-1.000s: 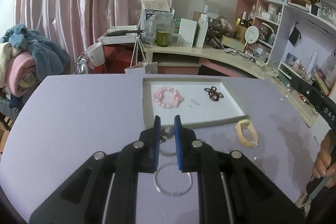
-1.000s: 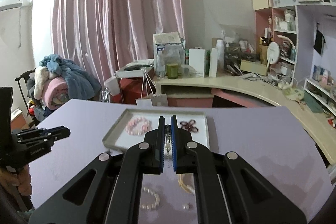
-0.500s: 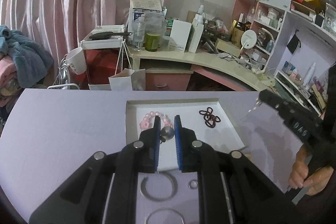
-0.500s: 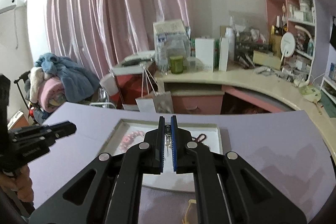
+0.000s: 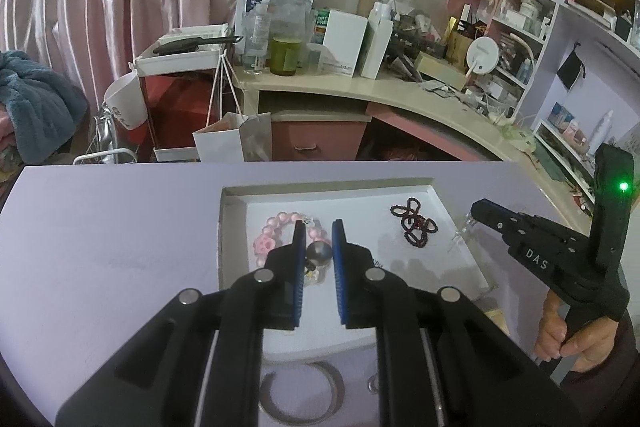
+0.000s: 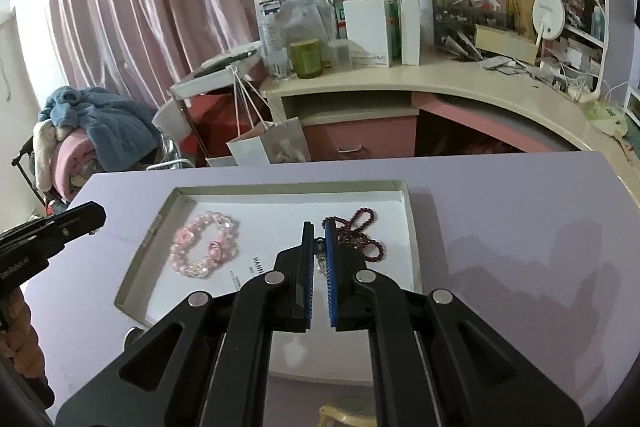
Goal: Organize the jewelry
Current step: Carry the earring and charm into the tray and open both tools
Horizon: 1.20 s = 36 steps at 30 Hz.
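Observation:
A shallow white tray (image 5: 460, 227) (image 6: 410, 223) lies on the lilac table. In it lie a pink bead bracelet (image 5: 264, 243) (image 6: 204, 247) and a dark red bead bracelet (image 5: 414, 223) (image 6: 360, 231). My left gripper (image 5: 319, 227) is shut on a small grey metal ball pendant (image 5: 319, 253) and holds it above the tray's left half. My right gripper (image 6: 319, 227) is shut on a thin dangling earring (image 6: 320, 259) above the tray, beside the dark red bracelet. The right gripper also shows in the left wrist view (image 5: 476, 209), the earring hanging from its tip.
A clear bangle (image 5: 300, 395) and a small ring (image 5: 373, 385) lie on the table in front of the tray. A cream bangle (image 6: 344, 413) lies at the near edge. A cluttered desk and shelves stand behind the table.
Both grippers have moved forward over the tray, each still holding its piece. The loose bangles on the table have dropped toward the near edge of the views.

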### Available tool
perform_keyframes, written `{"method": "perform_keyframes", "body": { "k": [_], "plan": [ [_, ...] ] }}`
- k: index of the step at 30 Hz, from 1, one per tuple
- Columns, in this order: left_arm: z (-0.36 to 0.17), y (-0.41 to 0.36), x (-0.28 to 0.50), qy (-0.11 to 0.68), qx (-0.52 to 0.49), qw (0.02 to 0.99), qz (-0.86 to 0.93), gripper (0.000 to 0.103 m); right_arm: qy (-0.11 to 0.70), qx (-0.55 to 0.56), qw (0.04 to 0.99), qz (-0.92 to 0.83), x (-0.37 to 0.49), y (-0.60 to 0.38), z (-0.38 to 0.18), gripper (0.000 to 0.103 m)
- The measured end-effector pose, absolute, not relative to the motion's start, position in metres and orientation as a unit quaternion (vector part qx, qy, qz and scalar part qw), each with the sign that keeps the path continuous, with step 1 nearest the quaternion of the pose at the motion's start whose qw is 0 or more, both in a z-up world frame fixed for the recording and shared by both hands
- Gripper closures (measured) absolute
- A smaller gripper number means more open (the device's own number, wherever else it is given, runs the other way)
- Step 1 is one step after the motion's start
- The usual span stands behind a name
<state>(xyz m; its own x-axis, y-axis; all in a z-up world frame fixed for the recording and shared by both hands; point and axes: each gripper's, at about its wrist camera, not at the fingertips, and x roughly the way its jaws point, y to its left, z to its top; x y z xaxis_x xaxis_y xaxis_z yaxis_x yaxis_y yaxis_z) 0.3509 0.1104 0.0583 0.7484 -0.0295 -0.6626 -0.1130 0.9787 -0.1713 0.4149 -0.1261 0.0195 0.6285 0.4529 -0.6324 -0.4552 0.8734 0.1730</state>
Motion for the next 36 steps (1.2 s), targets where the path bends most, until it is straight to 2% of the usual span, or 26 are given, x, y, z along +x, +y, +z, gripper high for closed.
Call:
{"method": "perform_keyframes", "body": {
  "k": [5,7,8,9,30,32,33,36],
  "plan": [
    [0.055,0.108,0.358,0.357,-0.1,0.929,0.02,0.09,0.357,-0.004,0.899,0.255,0.418,-0.127,0.016,0.096],
    [0.054,0.106,0.361,0.357,-0.099,0.929,0.019,0.09,0.36,-0.006,0.897,0.257,0.418,-0.128,0.016,0.084],
    [0.052,0.106,0.362,0.358,-0.099,0.928,0.018,0.09,0.356,-0.004,0.898,0.257,0.418,-0.13,0.017,0.069],
    [0.052,0.106,0.363,0.359,-0.1,0.928,0.017,0.09,0.35,-0.002,0.901,0.257,0.416,-0.132,0.017,0.059],
    [0.005,0.111,0.402,0.395,-0.106,0.912,0.031,0.089,0.353,-0.009,0.899,0.259,0.415,-0.143,0.006,0.058],
    [0.004,0.113,0.403,0.392,-0.106,0.913,0.035,0.085,0.353,-0.008,0.899,0.258,0.415,-0.144,0.006,0.058],
    [0.005,0.114,0.402,0.391,-0.106,0.914,0.036,0.079,0.353,-0.009,0.9,0.257,0.414,-0.145,0.006,0.058],
    [0.01,0.118,0.394,0.383,-0.108,0.917,0.038,0.069,0.351,-0.006,0.901,0.255,0.411,-0.149,0.006,0.058]
  ]
}}
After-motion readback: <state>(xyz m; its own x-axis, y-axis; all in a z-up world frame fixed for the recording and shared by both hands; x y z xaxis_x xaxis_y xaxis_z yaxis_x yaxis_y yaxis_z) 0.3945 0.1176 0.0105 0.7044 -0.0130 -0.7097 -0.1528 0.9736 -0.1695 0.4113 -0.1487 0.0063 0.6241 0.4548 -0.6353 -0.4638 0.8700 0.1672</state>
